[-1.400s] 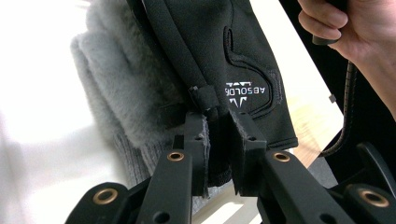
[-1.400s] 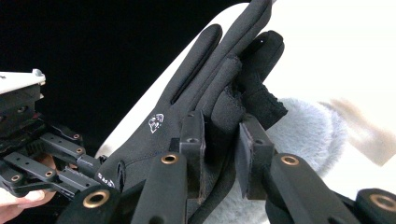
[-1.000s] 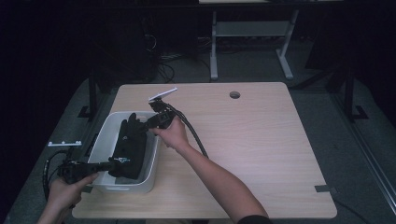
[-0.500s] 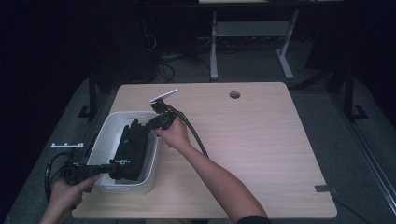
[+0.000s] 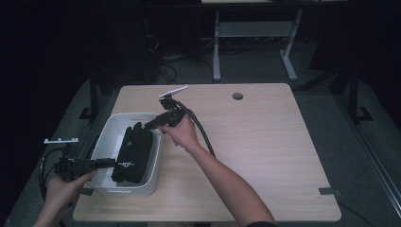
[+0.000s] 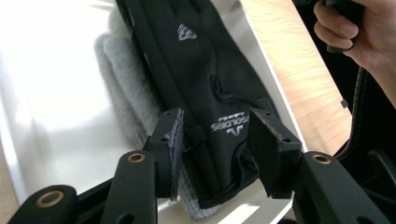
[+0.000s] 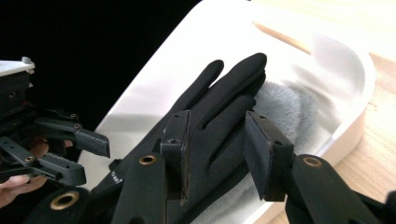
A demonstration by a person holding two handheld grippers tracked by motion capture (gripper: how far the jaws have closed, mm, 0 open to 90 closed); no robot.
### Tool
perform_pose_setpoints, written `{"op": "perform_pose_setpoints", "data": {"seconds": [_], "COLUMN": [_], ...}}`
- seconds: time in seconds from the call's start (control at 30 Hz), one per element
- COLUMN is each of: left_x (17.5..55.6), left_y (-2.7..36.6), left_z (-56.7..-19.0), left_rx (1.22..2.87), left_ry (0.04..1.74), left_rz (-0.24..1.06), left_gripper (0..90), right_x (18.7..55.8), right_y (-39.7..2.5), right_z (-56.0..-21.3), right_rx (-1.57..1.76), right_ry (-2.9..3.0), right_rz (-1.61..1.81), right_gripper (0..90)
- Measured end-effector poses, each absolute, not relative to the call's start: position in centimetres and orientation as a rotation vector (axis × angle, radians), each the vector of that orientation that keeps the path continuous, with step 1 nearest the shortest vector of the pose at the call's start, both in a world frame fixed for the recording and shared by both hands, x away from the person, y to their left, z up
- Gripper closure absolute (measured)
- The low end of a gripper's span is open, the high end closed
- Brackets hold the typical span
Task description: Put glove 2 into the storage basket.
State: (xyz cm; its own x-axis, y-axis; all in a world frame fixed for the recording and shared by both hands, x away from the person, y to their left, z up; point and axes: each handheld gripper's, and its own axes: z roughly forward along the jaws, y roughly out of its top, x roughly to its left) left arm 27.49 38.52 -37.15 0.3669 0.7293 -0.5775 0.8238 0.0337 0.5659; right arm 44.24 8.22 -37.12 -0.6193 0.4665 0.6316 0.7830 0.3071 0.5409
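A black glove (image 5: 135, 153) with white logos lies lengthwise in a white bin (image 5: 108, 127) at the table's left. Under it is a grey fuzzy glove (image 6: 121, 79). My left gripper (image 5: 113, 163) reaches over the bin's near left wall. It is open, its jaws either side of the black glove's (image 6: 205, 79) cuff, just above it. My right gripper (image 5: 147, 126) comes in over the bin's far right rim. It is open too, its jaws (image 7: 217, 126) straddling the black glove's (image 7: 219, 102) finger end. The left gripper (image 7: 93, 158) shows beyond, outside the bin (image 7: 327, 60).
The bin stands on a light wooden table (image 5: 265, 142) with a round cable hole (image 5: 238, 96) at the back. A thick black cable (image 5: 201, 132) trails from the right gripper along the forearm. Dark floor and a desk frame (image 5: 255, 33) lie behind.
My left gripper has drawn back a little toward the bin's near left edge. The right gripper and the gloves have hardly moved.
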Motion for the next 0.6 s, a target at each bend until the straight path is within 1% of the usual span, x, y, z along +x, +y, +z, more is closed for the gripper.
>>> {"op": "perform_pose_setpoints", "data": {"seconds": [0.2, 0.3, 0.6], "left_x": [27.6, 27.8, 28.3], "left_y": [37.8, 37.1, 35.9], "left_z": [-36.3, -36.1, -35.2], "left_rx": [1.71, 1.73, 1.753], "left_ry": [1.36, 1.348, 1.308], "left_rz": [-0.12, -0.14, -0.141], "left_gripper": [55.2, 55.6, 54.7], "right_x": [44.0, 44.0, 44.0], "right_y": [6.8, 6.1, 4.4], "right_z": [-36.5, -36.2, -35.6], "right_rx": [-1.118, -1.121, -1.132], "right_ry": [-2.209, -2.204, -2.182], "right_rz": [-1.261, -1.279, -1.317], "right_gripper": [58.2, 57.9, 57.0]}}
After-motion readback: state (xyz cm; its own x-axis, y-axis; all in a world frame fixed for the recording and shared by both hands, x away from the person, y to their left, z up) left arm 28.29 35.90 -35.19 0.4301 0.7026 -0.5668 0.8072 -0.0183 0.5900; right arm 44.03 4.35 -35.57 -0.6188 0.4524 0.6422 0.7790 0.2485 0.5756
